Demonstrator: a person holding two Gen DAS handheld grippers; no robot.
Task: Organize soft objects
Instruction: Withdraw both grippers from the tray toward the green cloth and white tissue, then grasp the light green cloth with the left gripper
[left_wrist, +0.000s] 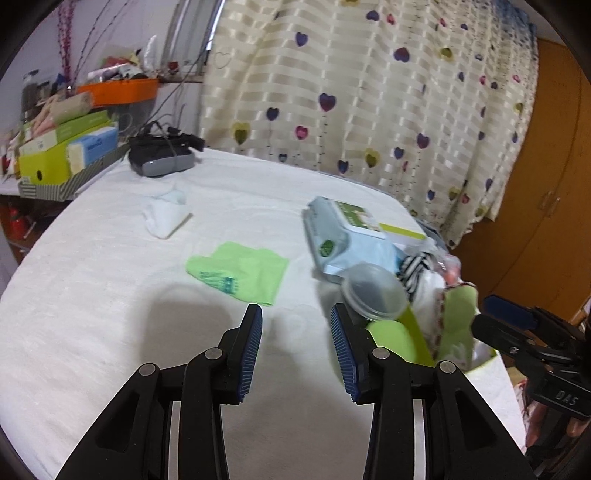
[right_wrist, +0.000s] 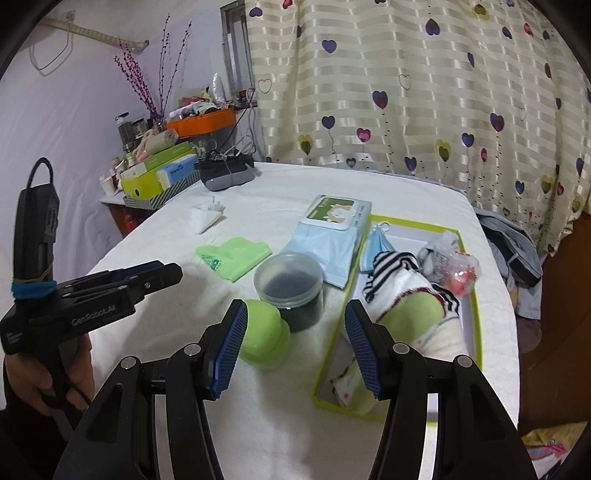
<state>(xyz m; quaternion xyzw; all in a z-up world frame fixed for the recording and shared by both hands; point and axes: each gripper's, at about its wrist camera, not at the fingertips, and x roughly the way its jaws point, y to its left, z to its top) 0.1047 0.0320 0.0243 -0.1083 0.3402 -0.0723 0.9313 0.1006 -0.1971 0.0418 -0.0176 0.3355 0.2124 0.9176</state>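
Left gripper (left_wrist: 296, 345): jaws apart, empty, over white bedsheet (left_wrist: 110, 314). Right gripper (right_wrist: 296, 347): jaws apart, empty. Green cloth (left_wrist: 240, 272) flat on bedsheet.

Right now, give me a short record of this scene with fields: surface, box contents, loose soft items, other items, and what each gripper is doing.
surface: white bedcover
box: green-rimmed box, holding striped socks and a face mask
loose soft items: green cloth; white cloth
other items: wet wipes pack; clear lidded jar; green round container
left gripper: open, empty
right gripper: open, empty
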